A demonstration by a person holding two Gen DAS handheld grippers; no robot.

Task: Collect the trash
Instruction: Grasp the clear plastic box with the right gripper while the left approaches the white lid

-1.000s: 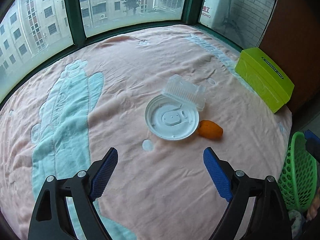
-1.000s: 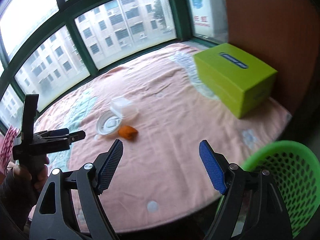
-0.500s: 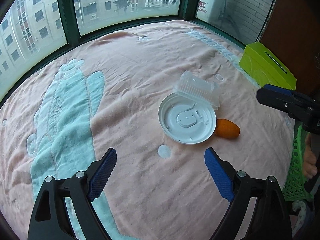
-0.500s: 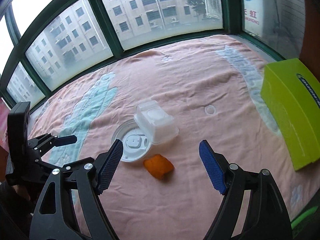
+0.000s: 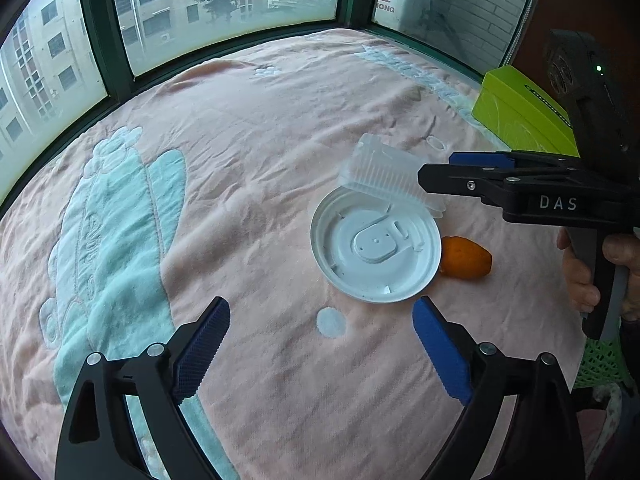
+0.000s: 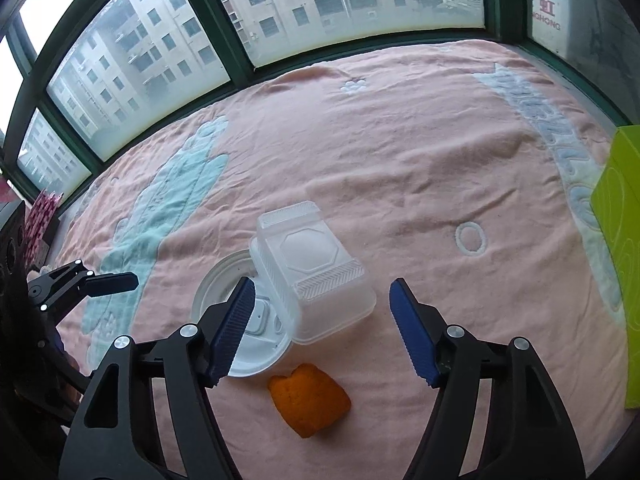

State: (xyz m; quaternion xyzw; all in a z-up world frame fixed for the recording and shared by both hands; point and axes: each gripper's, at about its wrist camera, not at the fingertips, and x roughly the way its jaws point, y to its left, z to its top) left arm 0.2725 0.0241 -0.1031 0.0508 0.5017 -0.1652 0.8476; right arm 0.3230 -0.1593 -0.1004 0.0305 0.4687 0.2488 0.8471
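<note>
A white round plastic lid (image 5: 376, 246) lies on the pink blanket (image 5: 248, 128), with a clear plastic box (image 5: 384, 174) resting tilted on its far edge and an orange peel (image 5: 466, 258) to its right. My left gripper (image 5: 320, 344) is open and empty, just short of the lid. My right gripper (image 6: 322, 328) is open, with the clear box (image 6: 312, 272) just ahead of its fingertips; the lid (image 6: 248, 320) and peel (image 6: 308, 398) lie below it. The right gripper (image 5: 520, 184) also shows in the left wrist view, over the box.
A lime green box (image 5: 520, 116) stands at the blanket's right edge. A green mesh basket (image 5: 600, 360) sits low beyond the right edge. Windows with dark green frames (image 5: 100, 40) close off the far side.
My right gripper has swung in from the basket side and moved forward until it is over the clear box and peel. My left gripper has moved closer to the lid.
</note>
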